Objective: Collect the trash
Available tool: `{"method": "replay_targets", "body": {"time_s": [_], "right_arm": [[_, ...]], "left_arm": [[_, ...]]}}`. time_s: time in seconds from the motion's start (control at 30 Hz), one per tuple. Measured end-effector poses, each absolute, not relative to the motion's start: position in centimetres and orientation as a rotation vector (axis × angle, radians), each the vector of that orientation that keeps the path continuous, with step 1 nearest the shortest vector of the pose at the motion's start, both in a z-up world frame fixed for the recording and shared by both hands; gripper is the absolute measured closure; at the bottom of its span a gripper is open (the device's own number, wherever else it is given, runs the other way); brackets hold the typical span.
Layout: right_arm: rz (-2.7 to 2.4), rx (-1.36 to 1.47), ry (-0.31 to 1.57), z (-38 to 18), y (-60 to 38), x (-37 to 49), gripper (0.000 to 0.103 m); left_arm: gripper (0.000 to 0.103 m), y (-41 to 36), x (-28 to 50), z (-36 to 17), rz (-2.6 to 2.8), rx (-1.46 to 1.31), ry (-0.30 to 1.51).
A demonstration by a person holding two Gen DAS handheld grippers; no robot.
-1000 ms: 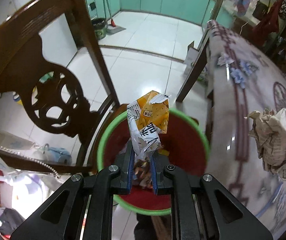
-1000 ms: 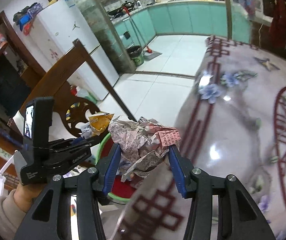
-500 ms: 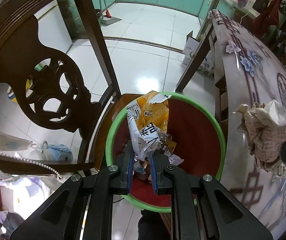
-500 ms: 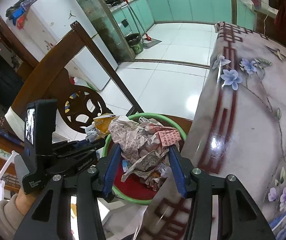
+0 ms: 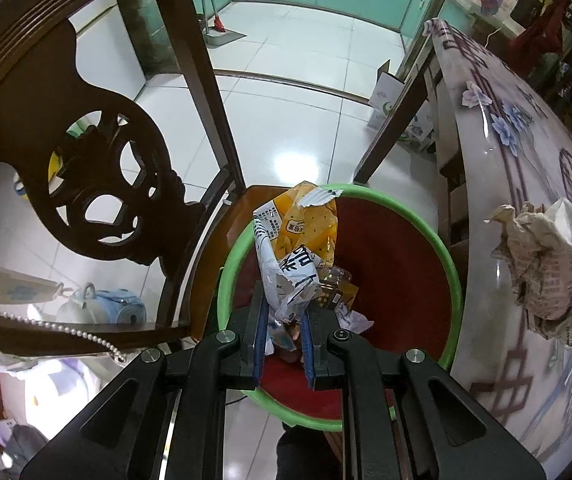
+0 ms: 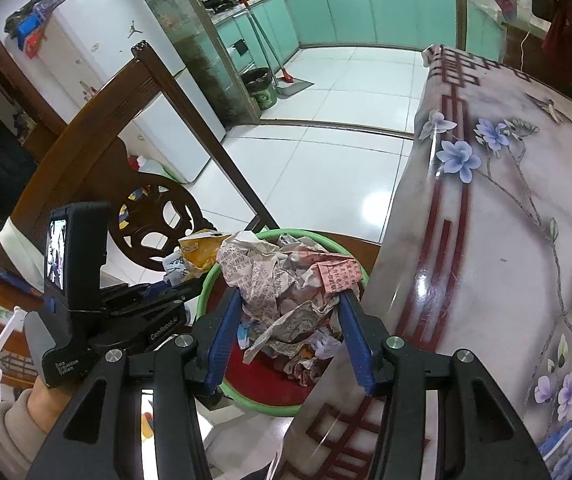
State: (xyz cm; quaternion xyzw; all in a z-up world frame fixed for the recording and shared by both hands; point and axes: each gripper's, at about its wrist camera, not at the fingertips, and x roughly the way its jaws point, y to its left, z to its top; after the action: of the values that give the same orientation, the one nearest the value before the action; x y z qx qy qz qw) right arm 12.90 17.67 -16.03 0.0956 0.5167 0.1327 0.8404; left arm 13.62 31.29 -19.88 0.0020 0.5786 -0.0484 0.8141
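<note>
1. The snack wrapper (image 5: 300,248), orange and white and crumpled, is pinched at its lower end between the blue pads of the left gripper (image 5: 284,340); the jaws are clenched on it. It stands up from the grip at the centre of the left wrist view, over the near-left part of the bin's mouth.
2. The crumpled newspaper (image 6: 286,280), a large wad with a pink printed patch on its right side, sits between the blue pads of the right gripper (image 6: 292,332), which grasp it from both sides. It fills the lower middle of the right wrist view, above the bin. In the left wrist view the same wad (image 5: 546,264) shows at the right edge.
3. The bin (image 5: 452,264) is red inside with a bright green rim, and it stands on the seat of a wooden chair (image 5: 86,184). Some loose scraps already lie at its bottom.
4. The chair's carved dark back fills the left side of the left wrist view.
5. The table (image 6: 506,240), under a glossy cloth printed with blue flowers and red fretwork, takes up the right half of the right wrist view, just beside the bin.
6. A person's hand (image 6: 40,394) in a beige sleeve shows at the lower left of the right wrist view, holding the left gripper's body.
7. White floor tiles (image 6: 326,168) run back to turquoise cabinets (image 6: 366,12) at the top.
</note>
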Motion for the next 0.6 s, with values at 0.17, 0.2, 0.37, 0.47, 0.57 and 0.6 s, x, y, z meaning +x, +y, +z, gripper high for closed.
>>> {"method": "replay_targets", "body": {"time_s": [0.17, 0.2, 0.37, 0.47, 0.57, 0.6], "right_arm": [[0.297, 0.193, 1.092, -16.0, 18.0, 13.0, 0.052], [0.298, 0.191, 1.091, -16.1, 18.1, 13.0, 0.049], [0.281, 0.180, 1.065, -15.6, 18.0, 12.7, 0.039], [0.258, 0.154, 1.033, -14.8, 17.3, 12.0, 0.039], [0.232, 0.131, 0.993, -13.5, 15.7, 11.1, 0.039], [0.231, 0.131, 0.984, -13.2, 15.1, 10.8, 0.039]], "left_arm": [[0.084, 31.7, 13.6, -19.9, -0.085, 0.003, 1.234], [0.076, 31.8, 13.6, -19.9, -0.078, -0.002, 1.232], [0.027, 32.4, 13.1, -19.1, -0.048, -0.023, 1.201], [0.022, 32.6, 12.8, -18.2, -0.027, -0.026, 1.179], [0.021, 32.5, 12.1, -17.0, -0.013, -0.056, 1.163], [0.020, 32.3, 11.7, -16.4, -0.009, -0.068, 1.152]]}}
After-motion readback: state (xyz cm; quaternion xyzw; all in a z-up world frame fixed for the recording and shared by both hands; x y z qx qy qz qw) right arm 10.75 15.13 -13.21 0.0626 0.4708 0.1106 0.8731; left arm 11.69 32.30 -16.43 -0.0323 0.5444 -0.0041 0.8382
